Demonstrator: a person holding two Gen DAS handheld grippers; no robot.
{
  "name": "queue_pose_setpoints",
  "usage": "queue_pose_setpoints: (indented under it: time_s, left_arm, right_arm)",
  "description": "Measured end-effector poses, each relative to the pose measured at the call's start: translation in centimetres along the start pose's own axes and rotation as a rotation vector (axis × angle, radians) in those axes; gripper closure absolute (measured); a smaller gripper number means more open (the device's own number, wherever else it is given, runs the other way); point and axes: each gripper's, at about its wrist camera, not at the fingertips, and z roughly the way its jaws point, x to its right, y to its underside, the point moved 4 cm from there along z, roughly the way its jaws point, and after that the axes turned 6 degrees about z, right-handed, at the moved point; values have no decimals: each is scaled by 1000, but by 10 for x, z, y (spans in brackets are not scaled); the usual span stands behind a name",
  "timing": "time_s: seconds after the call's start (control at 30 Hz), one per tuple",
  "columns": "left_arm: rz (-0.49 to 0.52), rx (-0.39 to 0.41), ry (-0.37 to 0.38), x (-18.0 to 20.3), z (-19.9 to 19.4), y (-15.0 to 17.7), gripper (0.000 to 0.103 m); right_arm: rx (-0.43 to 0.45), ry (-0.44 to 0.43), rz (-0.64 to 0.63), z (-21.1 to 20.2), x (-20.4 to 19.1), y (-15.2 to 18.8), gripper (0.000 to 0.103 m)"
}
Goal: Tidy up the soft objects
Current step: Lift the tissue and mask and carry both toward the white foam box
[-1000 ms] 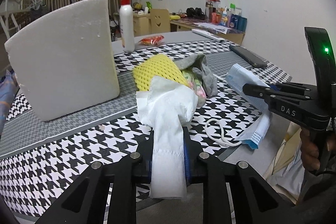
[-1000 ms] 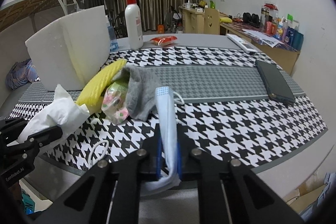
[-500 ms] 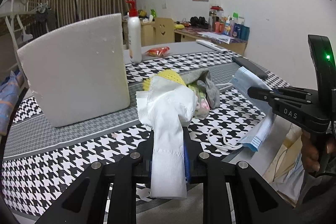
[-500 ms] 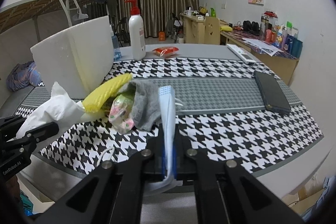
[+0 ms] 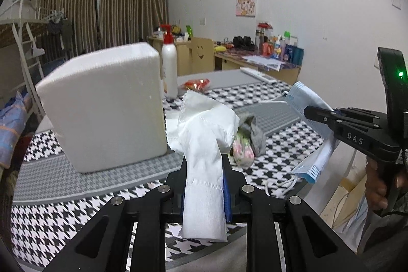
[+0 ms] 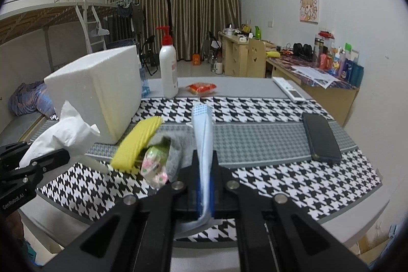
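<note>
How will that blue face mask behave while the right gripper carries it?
Probably floppy: the face mask droops over both sides of the right gripper, shut on it. Likely very light. Its loose ear loop dangles and might snag on the table.

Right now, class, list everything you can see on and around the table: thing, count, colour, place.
tissue: one, white, held in the left tongs
face mask: one, blue, held in the right tongs
foam block: one, white, table's left side
pump bottle: one, white with red pump, behind the block
mesh sleeve: one, yellow, in the middle pile
sock: one, grey, same pile
floral pouch: one, pink and green, same pile
snack packet: one, red, far edge
phone: one, black, right side
remote: one, white, far right corner
table: one, houndstooth cloth
left tongs: black, shut on tissue
right tongs: black, shut on face mask
</note>
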Motion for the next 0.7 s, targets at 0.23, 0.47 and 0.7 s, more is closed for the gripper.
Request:
queue_pose_setpoints:
  time_s: [0.23, 0.47, 0.7]
  left_arm:
    - [-3, 29, -11, -4, -4, -14, 81]
    - [-5, 61, -5, -13, -9, -27, 81]
    - [-24, 80, 19, -24, -9, -40, 81]
  right_arm:
    - [35, -7, -2, -4, -3, -16, 96]
    - [55, -13, 4, -2, -4, -30, 96]
    - [68, -15, 14, 1, -4, -36, 96]
